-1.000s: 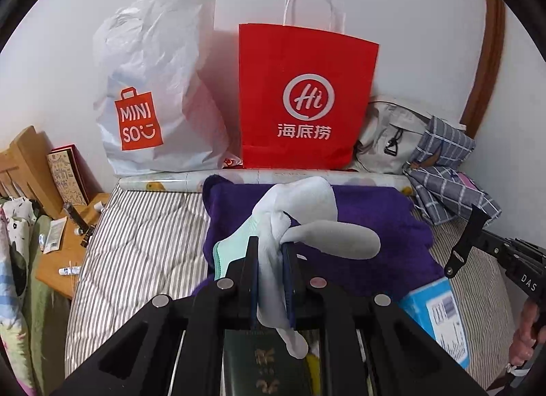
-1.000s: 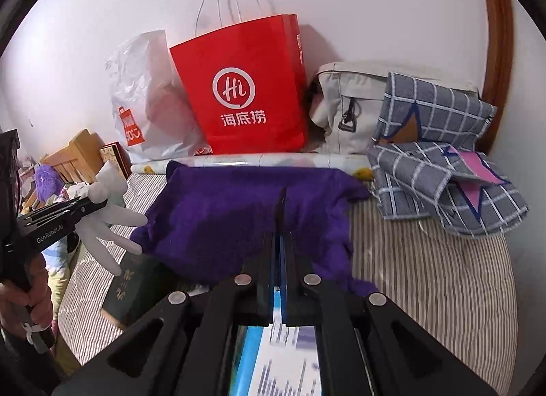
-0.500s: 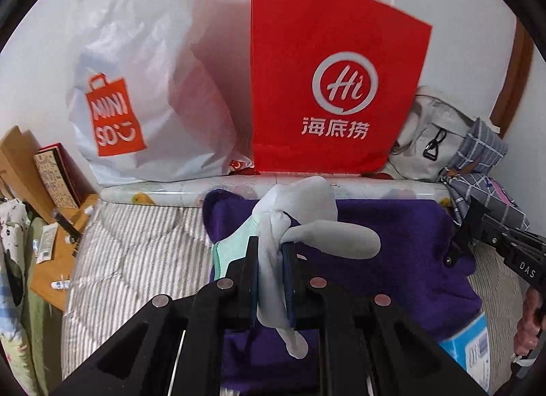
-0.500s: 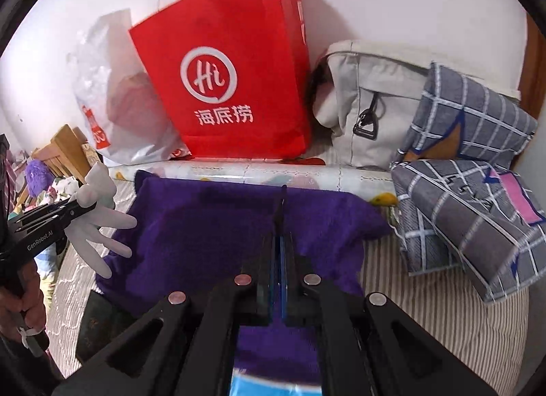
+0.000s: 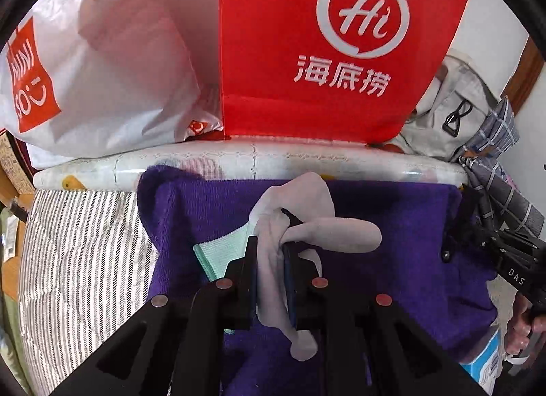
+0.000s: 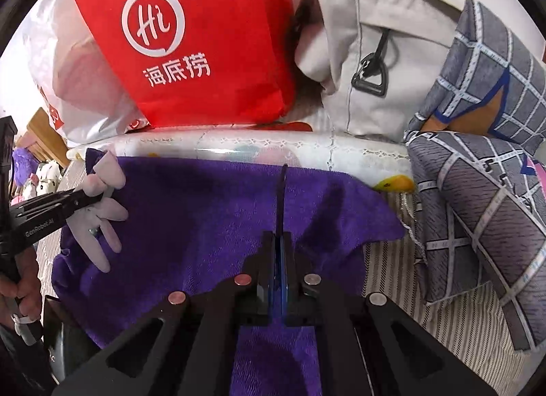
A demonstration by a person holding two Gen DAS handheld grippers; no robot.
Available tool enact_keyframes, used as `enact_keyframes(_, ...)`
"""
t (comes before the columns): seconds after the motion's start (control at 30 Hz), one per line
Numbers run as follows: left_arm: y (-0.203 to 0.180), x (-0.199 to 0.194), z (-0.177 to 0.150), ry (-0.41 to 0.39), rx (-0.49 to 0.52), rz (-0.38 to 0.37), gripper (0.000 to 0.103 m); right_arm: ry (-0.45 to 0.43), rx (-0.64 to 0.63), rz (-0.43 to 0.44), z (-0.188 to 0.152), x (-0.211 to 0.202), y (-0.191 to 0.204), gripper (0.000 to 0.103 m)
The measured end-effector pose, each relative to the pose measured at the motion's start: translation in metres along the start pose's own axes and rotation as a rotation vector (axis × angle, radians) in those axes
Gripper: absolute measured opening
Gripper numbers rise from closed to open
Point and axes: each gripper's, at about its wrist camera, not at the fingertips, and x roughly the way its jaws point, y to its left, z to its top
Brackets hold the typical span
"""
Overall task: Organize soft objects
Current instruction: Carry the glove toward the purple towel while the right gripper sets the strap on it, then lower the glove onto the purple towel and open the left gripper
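The left gripper [image 5: 269, 245] is clamped on a white glove [image 5: 293, 232] at centre frame in the left wrist view. The glove's long axis runs roughly along the jaws, cuff hanging down toward the camera and fingers splaying up and to the right beyond the tips. Directly behind and below it, filling the middle of the frame, lies the purple towel [image 5: 392, 211] on the striped bed [image 5: 78, 252]; whether the glove touches the towel cannot be told.

The right gripper [image 6: 281, 198] is pinched fully together with nothing between its pads, tips over the towel's centre. In the right wrist view the glove sits at the left edge, so the left hand is the nearer one by far. The coming move likely turns on lowering the glove onto the towel straight ahead.
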Motion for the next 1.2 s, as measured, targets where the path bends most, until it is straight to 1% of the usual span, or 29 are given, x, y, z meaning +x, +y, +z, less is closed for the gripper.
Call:
enact_keyframes(0.13,0.004,0.009,0.000,0.019,-0.010,0.000,0.015,0.016,-0.024,0.000,-0.003,0.011,0.006,0.006)
enact_keyframes(0.3,0.007,0.012,0.002,0.024,-0.016,-0.011,0.016,0.015,-0.042,0.015,-0.004,0.015,0.009,0.006)
enact_keyframes(0.43,0.007,0.015,0.001,0.034,-0.017,-0.017,0.021,0.033,-0.069,0.033,-0.005,0.020,0.017,0.007)
enact_keyframes(0.5,0.006,0.016,0.001,0.040,-0.017,-0.019,0.029,0.040,-0.078,0.027,-0.005,0.022,0.020,0.010)
enact_keyframes(0.57,0.007,0.014,0.001,0.038,-0.018,-0.015,0.037,0.048,-0.082,0.026,-0.004,0.023,0.021,0.021)
enact_keyframes(0.6,0.007,0.014,0.002,0.035,-0.018,-0.017,0.039,0.045,-0.083,0.024,-0.004,0.023,0.021,0.025)
enact_keyframes(0.67,0.008,0.013,0.002,0.032,-0.019,-0.017,0.049,0.030,-0.080,0.018,-0.001,0.020,0.021,0.037)
enact_keyframes(0.73,0.009,0.011,0.003,0.024,-0.026,-0.005,0.056,0.008,-0.079,0.013,0.000,0.014,0.021,0.042)
enact_keyframes(0.77,0.010,0.009,0.004,0.022,-0.030,0.000,0.059,-0.003,-0.078,0.011,0.001,0.010,0.021,0.043)
enact_keyframes(0.9,0.011,0.001,0.006,0.005,-0.040,0.016,0.062,-0.052,-0.055,-0.002,0.004,-0.010,0.022,0.043)
enact_keyframes(1.0,0.007,-0.009,0.007,-0.017,-0.039,0.022,0.067,-0.087,-0.063,-0.007,0.002,-0.029,0.029,0.043)
enact_keyframes(1.03,0.006,-0.012,0.007,-0.024,-0.039,0.025,0.068,-0.096,-0.060,-0.005,0.000,-0.034,0.030,0.043)
enact_keyframes(1.13,0.001,-0.025,0.008,-0.050,-0.034,0.016,0.068,-0.115,-0.059,0.036,-0.014,-0.054,0.040,0.043)
enact_keyframes(1.2,-0.004,-0.033,0.007,-0.064,-0.025,0.012,0.068,-0.116,-0.067,0.032,-0.026,-0.066,0.047,0.043)
